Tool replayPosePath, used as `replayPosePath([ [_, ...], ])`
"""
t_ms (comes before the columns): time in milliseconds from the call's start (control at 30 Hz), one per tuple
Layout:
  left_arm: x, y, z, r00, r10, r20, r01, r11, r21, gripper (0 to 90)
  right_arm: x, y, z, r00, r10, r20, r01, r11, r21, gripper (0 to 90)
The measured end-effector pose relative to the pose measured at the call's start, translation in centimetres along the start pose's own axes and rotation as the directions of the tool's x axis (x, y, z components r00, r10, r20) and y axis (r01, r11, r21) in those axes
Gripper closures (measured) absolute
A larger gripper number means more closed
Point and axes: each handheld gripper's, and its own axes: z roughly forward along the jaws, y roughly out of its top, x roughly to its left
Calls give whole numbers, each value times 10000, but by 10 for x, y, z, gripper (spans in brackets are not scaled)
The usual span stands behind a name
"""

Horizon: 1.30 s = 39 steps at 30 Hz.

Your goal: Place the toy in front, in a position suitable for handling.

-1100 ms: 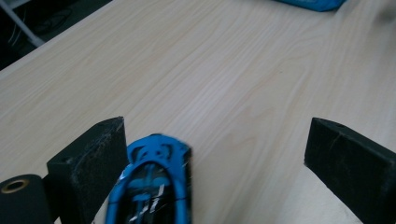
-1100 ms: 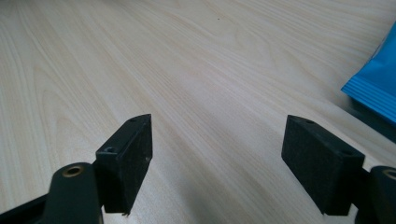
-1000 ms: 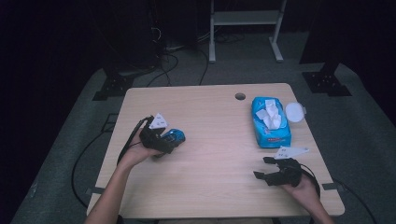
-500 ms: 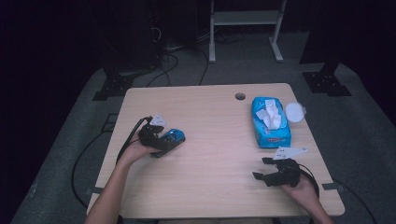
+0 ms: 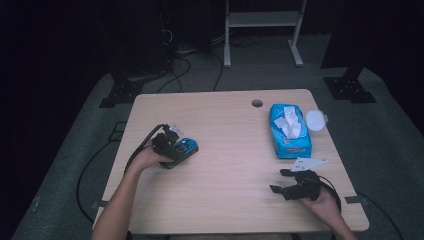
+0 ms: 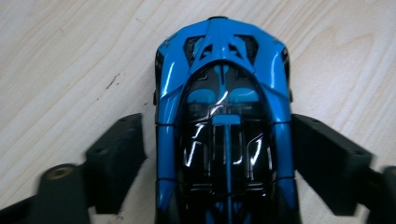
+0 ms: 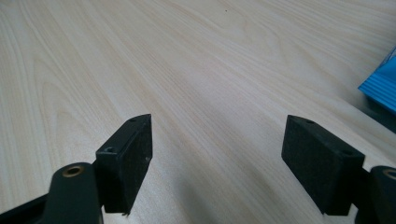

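Currently my left claw (image 5: 181,151) sits around the blue toy car (image 5: 184,148) at the left centre of the high view, on the pale wooden counter (image 5: 225,140). From the left gripper view the car (image 6: 225,121) lies lengthwise between the two black jaws, nose pointing toward the top of the frame, wheels apparently down on the counter (image 6: 70,56). The right jaw pad looks to touch the car's flank; the left pad stands just beside the other flank with a thin sliver of wood grain showing between. So the jaws bracket the car but are not yet pinching it, as far as I can judge.

My right claw (image 5: 287,182) rests at the lower right of the high view, jaws spread wide and holding nothing; the right gripper view shows bare counter (image 7: 187,60) between them (image 7: 217,163). A blue wipes pack (image 5: 289,130) and a white round lid (image 5: 316,120) lie at the upper right of the counter, well apart from the car.

Status estimate: approach and alignment done; closing on the car, lift and any transfer remain. Right claw idle so far
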Motion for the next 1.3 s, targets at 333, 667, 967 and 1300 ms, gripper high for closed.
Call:
replayPosePath([
  [333,-2,8,4,9998,171,-131,-154,9931,1166,245,0,0,0,10000,-31,-25,31,10000,-23,239],
  [667,0,18,8,9999,150,51,-158,9787,2046,258,1,0,1,10000,-76,-42,77,10000,60,239],
  [967,0,23,7,9997,205,93,-222,9706,2397,274,1,0,0,10000,-45,-48,45,10000,20,239],
  [1300,-2,22,6,9988,497,8,-484,9695,2402,277,1,-1,0,10000,-51,-26,51,10000,18,239],
])
